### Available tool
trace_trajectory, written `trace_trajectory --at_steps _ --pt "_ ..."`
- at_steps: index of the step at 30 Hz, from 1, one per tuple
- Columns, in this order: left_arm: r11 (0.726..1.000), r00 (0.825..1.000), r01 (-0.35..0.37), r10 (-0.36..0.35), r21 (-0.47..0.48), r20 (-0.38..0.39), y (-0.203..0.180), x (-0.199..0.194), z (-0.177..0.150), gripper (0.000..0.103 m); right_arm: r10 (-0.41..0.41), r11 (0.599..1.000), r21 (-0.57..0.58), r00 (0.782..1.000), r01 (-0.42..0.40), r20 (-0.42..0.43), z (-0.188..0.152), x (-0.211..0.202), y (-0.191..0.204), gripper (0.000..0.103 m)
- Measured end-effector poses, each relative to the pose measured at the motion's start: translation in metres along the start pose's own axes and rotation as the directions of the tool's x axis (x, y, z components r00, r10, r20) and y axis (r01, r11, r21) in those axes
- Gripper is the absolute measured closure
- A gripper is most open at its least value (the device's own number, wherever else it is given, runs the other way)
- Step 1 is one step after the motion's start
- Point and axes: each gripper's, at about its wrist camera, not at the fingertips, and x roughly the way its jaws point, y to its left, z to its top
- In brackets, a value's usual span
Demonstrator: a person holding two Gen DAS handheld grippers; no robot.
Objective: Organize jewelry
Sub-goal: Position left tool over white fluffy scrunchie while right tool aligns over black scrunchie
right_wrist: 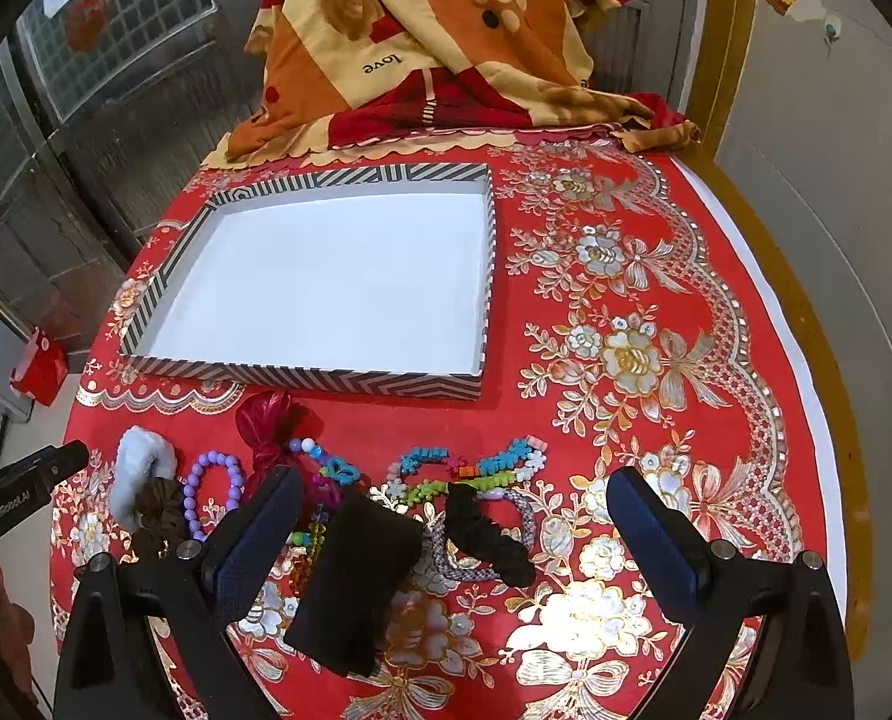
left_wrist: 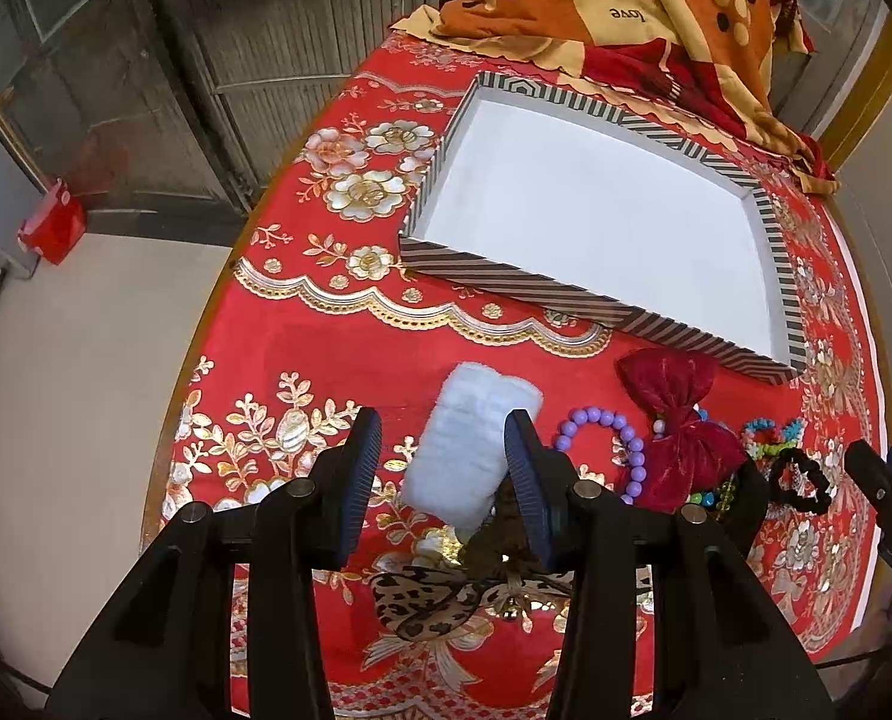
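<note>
**Hair ties and beads in a row before an empty box**

On the floor at far left, beside the desk, a small red paper bag [right_wrist: 38,366]. On the desk itself, a red cloth with gold and silver flowers [right_wrist: 745,396]. Along its near edge, a row of jewelry, none of it in the box yet.

At the left end of the row, the left tool [left_wrist: 444,426], tilted steeply down, fingers spread. Between them, on the cloth, a white fluffy scrunchie [left_wrist: 469,450]: close against the right-hand finger, clear of the left-hand one, not pinched. Just below it, a leopard-print fabric band [left_wrist: 422,606].

Next to the right, a bracelet of round purple beads [left_wrist: 592,417], then a dark red velvet bow [left_wrist: 667,378], just touching the bracelet. Beyond the bow, a tangle of turquoise, green and orange bead strands [right_wrist: 428,459].

Over the middle of the row, the right tool [right_wrist: 457,480], fingers spread very wide, gripping nothing. Between them, near the left-hand finger, a flat black piece of cloth [right_wrist: 350,588]; whether lying on the desk or lifted off it, impossible to tell. Beside it, a black ruffled scrunchie [right_wrist: 487,534] across a grey-lilac woven bangle [right_wrist: 446,564].

Behind the row, a shallow rectangular box with a black-and-white striped rim and plain white floor [right_wrist: 302,381]. At the far end of the desk, a crumpled orange, cream and red blanket [right_wrist: 422,30].
</note>
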Motion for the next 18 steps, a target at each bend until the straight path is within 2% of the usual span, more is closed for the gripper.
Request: trace_trajectory --at_steps 8,13,18 --pt "0.998 1.0 -0.022 0.022 -0.056 -0.008 0.039 0.002 0.006 0.061 0.032 0.999 0.01 0.999 -0.032 0.023 0.0 -0.006 -0.027 0.002" --pt "0.99 0.999 0.013 -0.019 -0.137 -0.041 0.069 0.008 0.004 0.061 0.076 0.997 0.004 0.997 -0.076 0.008 -0.008 -0.005 -0.044 0.002" --pt "0.991 0.997 0.023 -0.032 -0.131 -0.066 0.07 0.015 0.001 0.061 0.099 0.995 0.0 0.995 -0.099 -0.025 -0.018 0.006 -0.049 0.002"
